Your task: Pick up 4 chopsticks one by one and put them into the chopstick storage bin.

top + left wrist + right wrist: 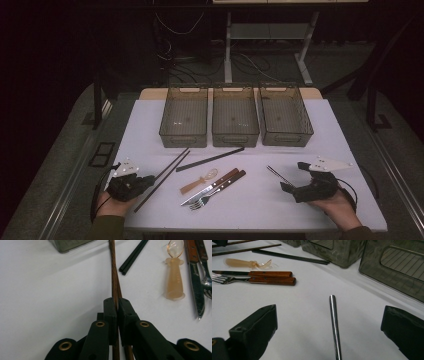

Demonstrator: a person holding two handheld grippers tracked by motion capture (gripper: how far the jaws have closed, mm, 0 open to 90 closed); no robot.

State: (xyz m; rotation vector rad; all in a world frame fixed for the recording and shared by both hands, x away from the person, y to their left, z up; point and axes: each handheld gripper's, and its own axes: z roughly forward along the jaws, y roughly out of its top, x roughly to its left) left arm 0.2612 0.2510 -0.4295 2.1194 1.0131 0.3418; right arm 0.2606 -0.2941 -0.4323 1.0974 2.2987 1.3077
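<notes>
Jaws clamp brown chopsticks (114, 277), no legible writing

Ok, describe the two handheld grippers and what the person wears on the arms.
Both are matte black two-jaw tools. The left gripper has blocky rectangular pads on angular link arms with brass-coloured rivets. The right gripper has similar chunky black jaws. In the high view each carries a pale grey three-cornered plate on top and trails a black cable. The dark olive sleeves show at the wrists.

Dark room, grey carpet floor (65, 150), white table (280, 200), cables (175, 60) behind
</notes>
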